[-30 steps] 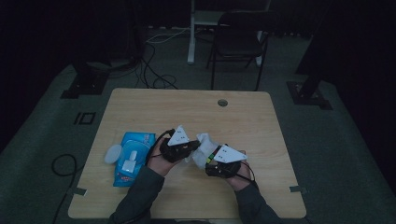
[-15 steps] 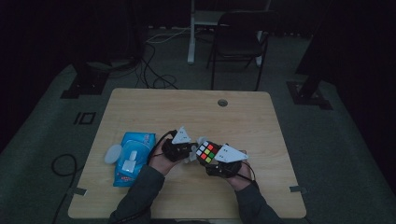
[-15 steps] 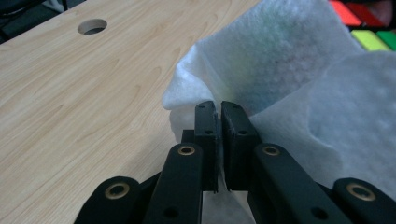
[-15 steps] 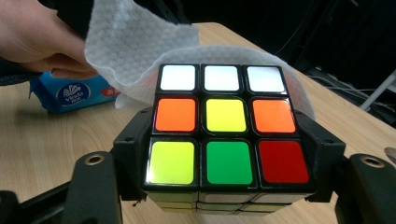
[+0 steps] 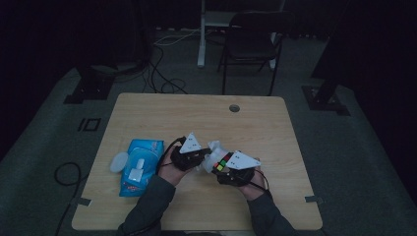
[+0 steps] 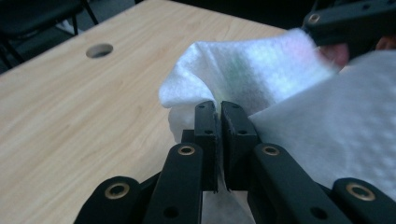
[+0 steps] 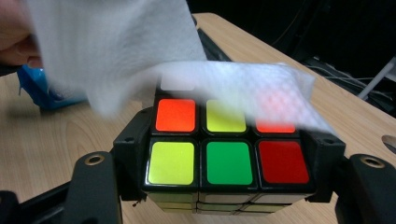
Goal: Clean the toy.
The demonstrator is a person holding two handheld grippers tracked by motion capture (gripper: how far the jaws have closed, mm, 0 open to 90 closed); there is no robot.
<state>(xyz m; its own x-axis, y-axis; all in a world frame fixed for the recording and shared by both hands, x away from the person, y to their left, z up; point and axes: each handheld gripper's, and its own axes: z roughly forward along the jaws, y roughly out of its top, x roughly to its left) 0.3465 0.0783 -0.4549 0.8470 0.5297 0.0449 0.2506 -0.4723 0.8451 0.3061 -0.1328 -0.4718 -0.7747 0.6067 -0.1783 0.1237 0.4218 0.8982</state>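
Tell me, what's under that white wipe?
A colourful puzzle cube, clamped in the right hand-held gripper. The wipe drapes its far top row; orange, yellow, green and red squares show, the rest is covered.

High view looks forward and down from well above the worktop point(image 5: 147, 113), left gripper view sits close behind its tongs point(image 6: 218, 126) facing the white wipe point(image 6: 261, 74), right gripper view close on the cube point(image 7: 229, 158); all share wipe and worktop

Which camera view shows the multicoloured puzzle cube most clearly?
The right gripper view: the multicoloured puzzle cube fills the centre, held between the right gripper's jaws, its stickers sharp under the white wipe. The high view shows a small colourful patch; the left gripper view shows faint colours through the wipe.
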